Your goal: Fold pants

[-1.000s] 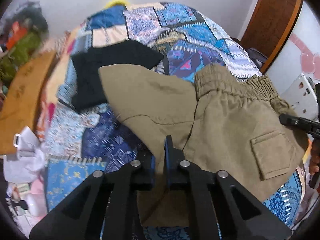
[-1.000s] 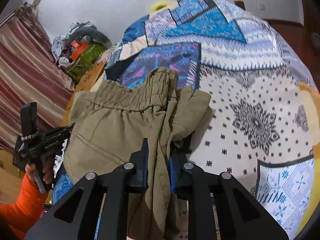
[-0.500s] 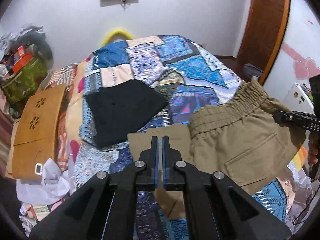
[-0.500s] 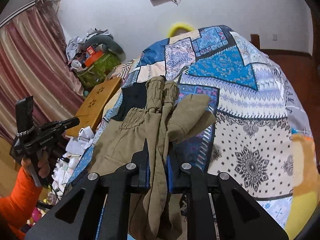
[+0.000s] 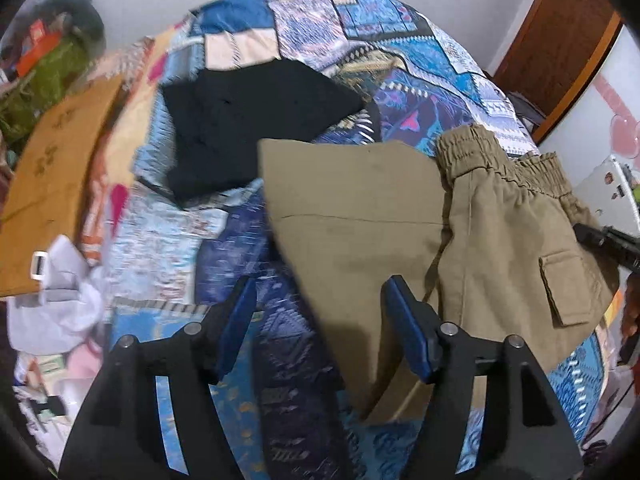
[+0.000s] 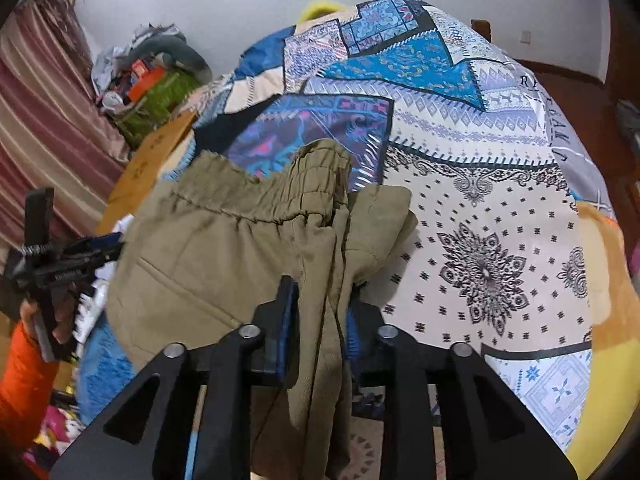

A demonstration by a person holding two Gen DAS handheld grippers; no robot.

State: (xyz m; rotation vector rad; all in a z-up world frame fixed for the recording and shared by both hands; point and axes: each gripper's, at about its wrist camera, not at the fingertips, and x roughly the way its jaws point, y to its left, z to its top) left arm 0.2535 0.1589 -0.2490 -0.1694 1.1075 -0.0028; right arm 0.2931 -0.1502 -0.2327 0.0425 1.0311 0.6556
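The khaki pants (image 5: pixel 400 232) lie on the patterned bedspread (image 5: pixel 352 40), one leg folded across toward the left, the elastic waistband at the upper right. My left gripper (image 5: pixel 320 320) is open and empty, its blue-padded jaws standing just above the near edge of the folded leg. In the right wrist view my right gripper (image 6: pixel 320 312) is shut on a bunched side of the khaki pants (image 6: pixel 224 248) near the waistband. The left gripper (image 6: pixel 92 252) also shows there, at the left edge beside the pants.
A folded black garment (image 5: pixel 248 120) lies on the bed beyond the pants. A wooden board (image 5: pixel 52 184) leans at the bed's left side, with white cloth and clutter (image 5: pixel 52 304) below it. A brown door (image 5: pixel 560 40) stands at the right.
My left gripper has opened and let go of the pant leg, which now lies flat on the bed. The right gripper has lowered the held side back toward the bed.
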